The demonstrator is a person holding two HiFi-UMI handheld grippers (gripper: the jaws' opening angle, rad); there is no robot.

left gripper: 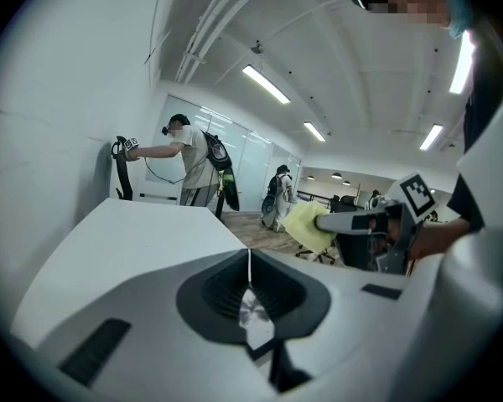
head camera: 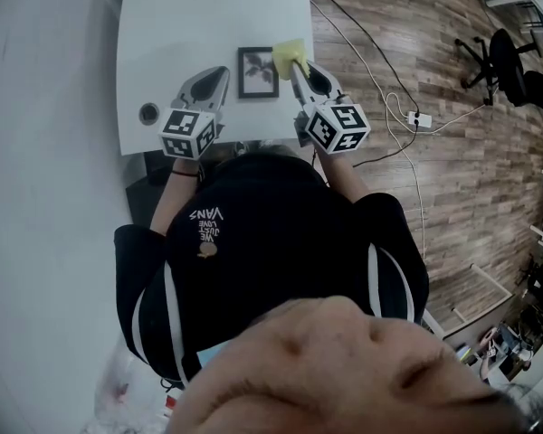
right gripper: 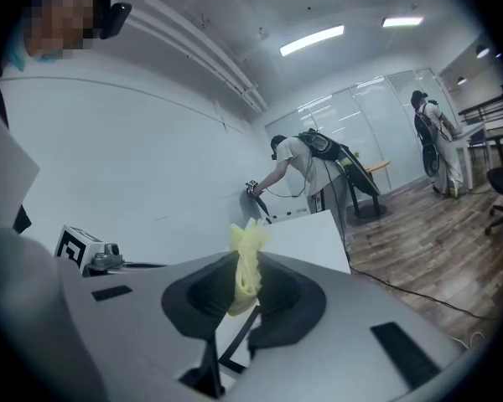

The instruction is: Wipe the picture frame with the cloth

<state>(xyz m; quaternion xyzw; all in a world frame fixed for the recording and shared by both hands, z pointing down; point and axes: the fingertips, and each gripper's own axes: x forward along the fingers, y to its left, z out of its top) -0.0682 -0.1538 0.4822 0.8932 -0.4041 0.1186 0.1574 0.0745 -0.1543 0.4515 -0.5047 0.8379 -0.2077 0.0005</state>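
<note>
Black rectangular picture frame [head camera: 258,72] may slide on the white table [head camera: 208,16] when the yellow cloth [head camera: 289,56] pinched in the right gripper [head camera: 296,65] rubs it, as the closed, empty left gripper [left gripper: 250,266] only stands beside.

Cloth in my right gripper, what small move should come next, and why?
Probably lower the cloth and sweep it leftward across the picture frame. The right gripper is shut on the cloth, which sits only at the frame's far right corner, so most of the frame lies uncovered.
</note>
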